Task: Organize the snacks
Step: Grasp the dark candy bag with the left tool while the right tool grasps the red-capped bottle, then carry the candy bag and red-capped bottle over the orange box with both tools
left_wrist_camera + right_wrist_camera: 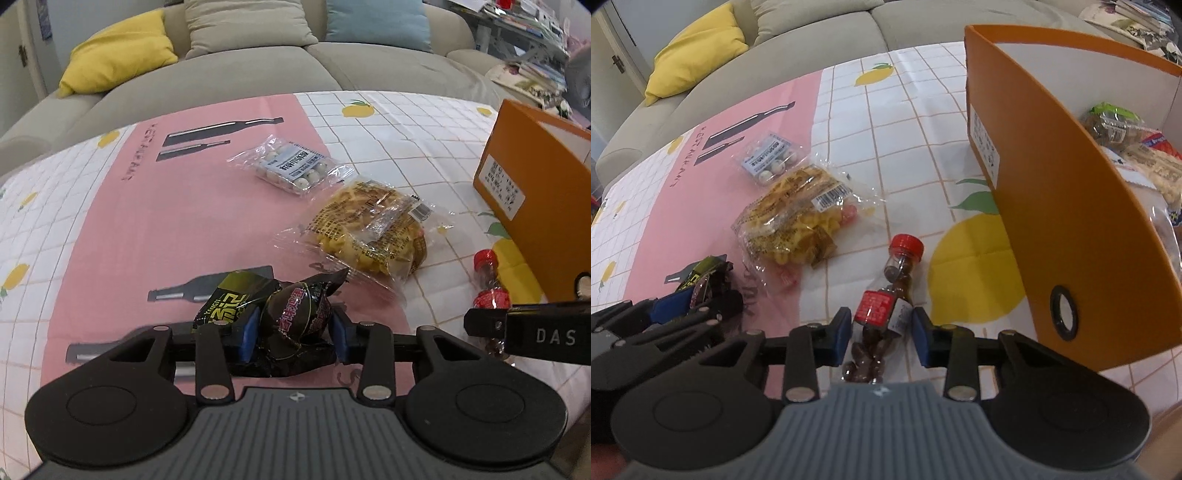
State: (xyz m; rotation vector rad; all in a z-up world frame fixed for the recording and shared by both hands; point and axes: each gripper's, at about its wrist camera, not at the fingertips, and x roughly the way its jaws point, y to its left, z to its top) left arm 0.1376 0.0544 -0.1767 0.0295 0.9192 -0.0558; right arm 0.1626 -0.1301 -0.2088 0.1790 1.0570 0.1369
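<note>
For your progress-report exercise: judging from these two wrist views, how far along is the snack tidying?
Done: several packets already sit inside the orange box. In hand: the left gripper is shut on a dark wrapped snack; the right gripper straddles the red-capped bottle, grip unclear. Left: the yellow snack bag and the clear ball packet lie on the cloth.

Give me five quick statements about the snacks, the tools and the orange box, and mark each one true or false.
1. The left tool is shut on a dark snack packet. True.
2. The small bottle has a blue cap. False: the cap is red.
3. The orange box already holds snacks. True.
4. The clear pack of white balls lies inside the box. False: it lies on the tablecloth.
5. The bottle lies between the right tool's fingers. True.
</note>
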